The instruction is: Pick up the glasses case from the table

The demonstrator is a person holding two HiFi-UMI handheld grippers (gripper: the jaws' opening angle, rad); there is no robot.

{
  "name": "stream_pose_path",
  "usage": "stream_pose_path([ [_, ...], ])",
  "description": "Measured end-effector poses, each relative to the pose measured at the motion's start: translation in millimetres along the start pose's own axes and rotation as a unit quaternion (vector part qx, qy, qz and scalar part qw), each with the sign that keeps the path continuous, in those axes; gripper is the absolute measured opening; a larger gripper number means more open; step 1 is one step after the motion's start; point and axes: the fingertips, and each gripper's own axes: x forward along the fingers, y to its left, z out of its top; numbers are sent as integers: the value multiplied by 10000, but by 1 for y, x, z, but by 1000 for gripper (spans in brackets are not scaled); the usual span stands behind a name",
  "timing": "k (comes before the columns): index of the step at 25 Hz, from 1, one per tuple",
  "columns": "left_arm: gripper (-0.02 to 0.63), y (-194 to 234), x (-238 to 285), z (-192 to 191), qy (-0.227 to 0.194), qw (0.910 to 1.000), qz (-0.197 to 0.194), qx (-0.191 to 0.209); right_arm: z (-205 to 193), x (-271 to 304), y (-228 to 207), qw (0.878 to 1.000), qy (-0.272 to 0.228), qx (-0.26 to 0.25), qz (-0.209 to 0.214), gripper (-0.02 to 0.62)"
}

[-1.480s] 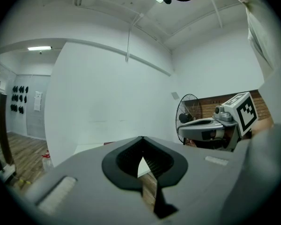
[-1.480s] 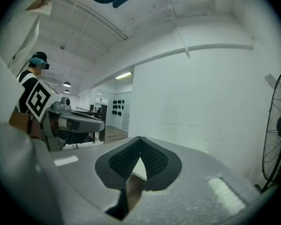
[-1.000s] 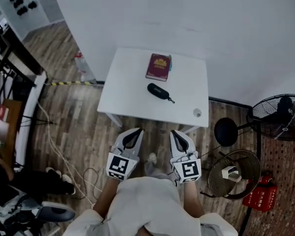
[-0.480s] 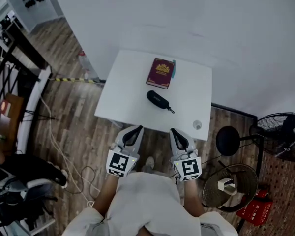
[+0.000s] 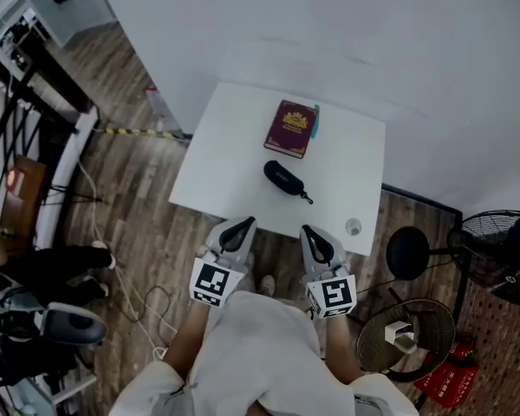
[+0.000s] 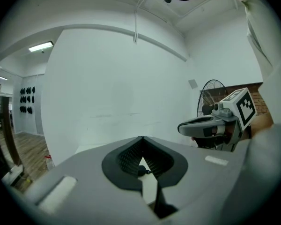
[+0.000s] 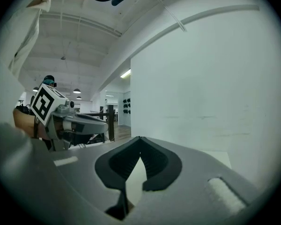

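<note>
Overhead, from the head view, we are looking down on a white table (image 5: 234,154) pushed against the wall. The glasses case (image 5: 282,177) is lying slantwise near the table's middle, with its small cord pointing toward the near edge. A red book (image 5: 291,128) is sitting just beyond the case, apart from it, and a small round object (image 5: 354,227) is resting by the near right corner. We are holding the left gripper (image 5: 242,223) and the right gripper (image 5: 308,230) side by side at the near edge, short of the case, probably so that either one can go in.

Looking along the left gripper's jaws, we are seeing the fingers pressed together at their tips with nothing between them. A strip of tabletop and a small dark shape, likely the case, are showing through the opening below the tips.

Turning to the right gripper view, we are finding the same: fingertips meeting, nothing gripped, only white tabletop showing through. Whichever gripper reaches will, we judge, be needing its fingers spread first.
</note>
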Motion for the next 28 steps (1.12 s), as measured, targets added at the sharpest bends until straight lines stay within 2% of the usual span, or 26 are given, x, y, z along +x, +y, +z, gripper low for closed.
stream_pose_path([
  [4, 20, 5, 12, -1, -13, 9999, -111, 78, -4, 9, -5, 10000, 2, 46, 4, 5],
  [9, 20, 9, 35, -5, 6, 9986, -457, 259, -13, 23, -14, 9999, 78, 125, -55, 5],
  [16, 23, 29, 81, -20, 258, 9956, -854, 273, -25, 57, -26, 9992, 322, 213, -119, 5],
  [21, 31, 40, 114, -30, 475, 9893, -1347, 312, -34, 87, -40, 9975, 535, 346, -288, 5],
  [28, 35, 52, 154, -51, 797, 9755, -1998, 451, -60, 119, -59, 9920, 932, 622, -589, 5],
])
